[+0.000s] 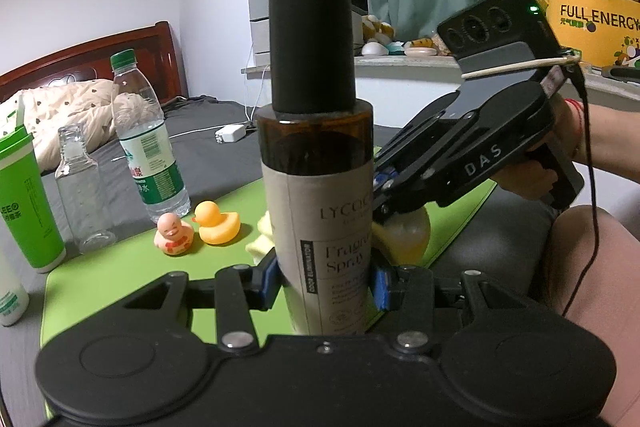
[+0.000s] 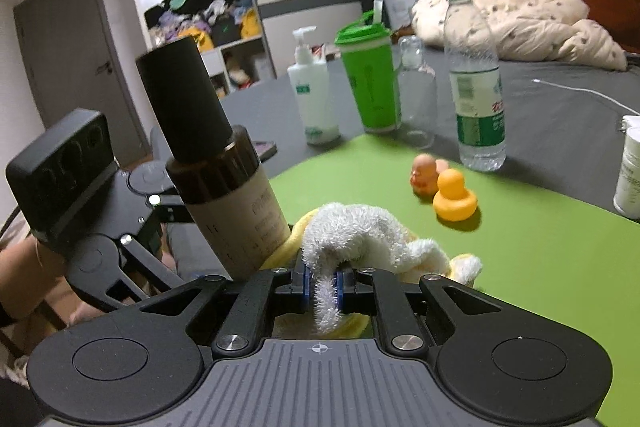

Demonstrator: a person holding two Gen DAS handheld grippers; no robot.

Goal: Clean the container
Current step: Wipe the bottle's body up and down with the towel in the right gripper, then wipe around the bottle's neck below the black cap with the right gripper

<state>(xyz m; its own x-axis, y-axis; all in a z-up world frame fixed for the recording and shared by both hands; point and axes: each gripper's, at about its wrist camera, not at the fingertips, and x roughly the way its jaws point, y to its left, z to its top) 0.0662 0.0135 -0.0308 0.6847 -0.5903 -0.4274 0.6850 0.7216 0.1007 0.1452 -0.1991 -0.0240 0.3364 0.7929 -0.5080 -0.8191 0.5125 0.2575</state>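
A brown spray bottle [image 1: 320,195] with a black cap and grey label stands upright in my left gripper [image 1: 326,285], whose blue pads press on its lower body. In the right wrist view the same spray bottle [image 2: 224,171] leans at the left, held by the left gripper [image 2: 168,211]. My right gripper [image 2: 323,287] is shut on a fluffy white and yellow cloth [image 2: 360,235]. The cloth [image 1: 400,235] touches the bottle's right side low down, with the right gripper [image 1: 384,203] pressing it there. Part of the cloth is hidden behind the bottle.
On the green mat [image 2: 520,267] sit a yellow rubber duck [image 2: 454,197] and a pink duck [image 2: 424,173]. Behind them stand a water bottle [image 2: 476,83], an empty glass bottle [image 2: 416,91], a green tumbler [image 2: 372,79] and a pump bottle [image 2: 314,87]. A white jar [image 2: 630,175] stands at the right.
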